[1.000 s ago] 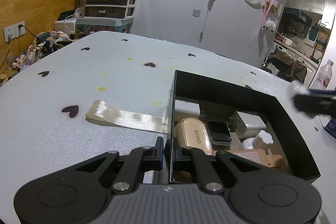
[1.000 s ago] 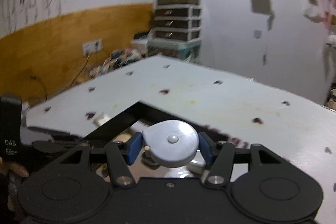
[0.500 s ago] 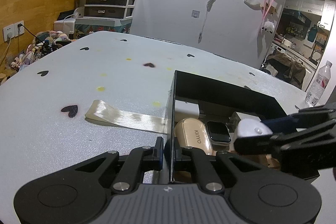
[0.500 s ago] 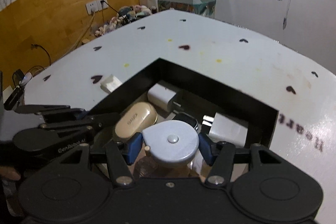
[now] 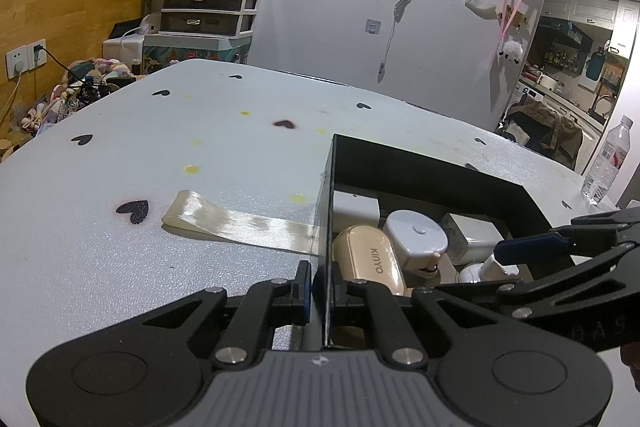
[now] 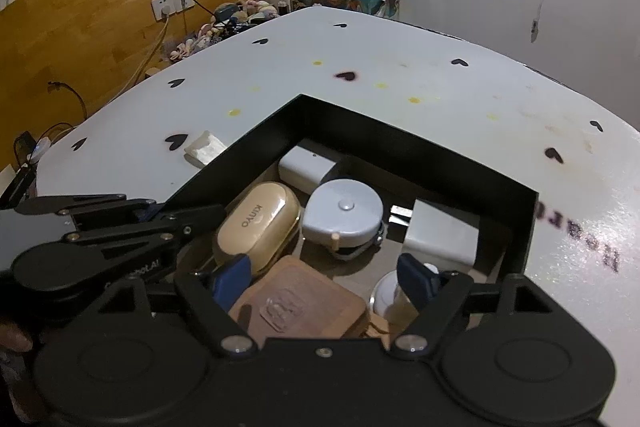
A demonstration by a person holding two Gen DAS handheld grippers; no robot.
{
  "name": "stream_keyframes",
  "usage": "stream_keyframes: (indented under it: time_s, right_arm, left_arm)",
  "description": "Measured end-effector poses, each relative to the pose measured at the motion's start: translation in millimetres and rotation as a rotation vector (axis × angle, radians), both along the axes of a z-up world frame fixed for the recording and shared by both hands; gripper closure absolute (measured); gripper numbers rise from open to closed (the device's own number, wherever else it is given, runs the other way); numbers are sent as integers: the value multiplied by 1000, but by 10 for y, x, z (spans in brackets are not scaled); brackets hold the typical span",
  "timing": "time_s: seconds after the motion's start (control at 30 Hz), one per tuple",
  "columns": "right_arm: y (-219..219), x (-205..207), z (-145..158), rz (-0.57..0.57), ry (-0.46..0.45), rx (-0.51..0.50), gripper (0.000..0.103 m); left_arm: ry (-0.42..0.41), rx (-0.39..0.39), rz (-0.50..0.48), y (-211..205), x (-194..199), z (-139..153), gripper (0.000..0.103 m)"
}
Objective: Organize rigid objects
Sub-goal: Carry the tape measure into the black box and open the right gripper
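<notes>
Now the round grey tape measure (image 6: 343, 215) lies inside the black box (image 6: 460, 163), resting between the beige case (image 6: 258, 223) and a white block (image 6: 440, 233), with a white charger (image 6: 306, 167) just behind it and a brown pad (image 6: 298, 301) in front. The right gripper (image 6: 324, 277) hangs over the box with its jaws wide apart and nothing between them; the left gripper (image 5: 319, 289) has its jaws together, clamped on the box's near wall, which looks like it is steadying the box. By the look of it the tape measure is a hard plastic shell, light and stiff, smooth enough to slip if pinched at an angle, so the flat-sided rim across its width seems the safest hold; the small knob on top offers little purchase. The beige case appears glossy and rounded, likely slippery too, best taken across its short sides. A small white piece (image 6: 390, 293) sits below the right blue pad, partly hidden. The counter (image 5: 160, 155) is pale, slightly grainy foam-like sheet printed with black hearts and spotted with yellow stains; a strip of shiny ribbon (image 5: 236, 221) trails from the box across it. Beyond stand a drawer unit (image 5: 210, 3), a wood-panelled wall (image 5: 76, 7) with a socket, and a water bottle (image 5: 608, 163) at the far right edge.
</notes>
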State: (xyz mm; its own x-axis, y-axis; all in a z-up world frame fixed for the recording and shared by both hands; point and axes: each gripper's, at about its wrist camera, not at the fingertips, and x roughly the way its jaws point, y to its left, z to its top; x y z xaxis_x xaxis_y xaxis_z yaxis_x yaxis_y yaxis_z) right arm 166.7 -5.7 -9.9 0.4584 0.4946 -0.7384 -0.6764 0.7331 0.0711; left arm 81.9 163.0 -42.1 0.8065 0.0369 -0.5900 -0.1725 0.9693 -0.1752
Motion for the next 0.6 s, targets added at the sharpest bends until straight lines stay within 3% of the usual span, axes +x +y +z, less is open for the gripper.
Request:
stream_keyframes:
  time_s: [0.4, 0.6]
  right_arm:
    - [-19, 6, 6, -16, -3, 9, 22]
    - [-105, -110, 151, -39, -38, 53, 20]
  left_arm:
    - [0, 0, 0, 2, -2, -1, 95]
    - [1, 1, 0, -1, 1, 0, 95]
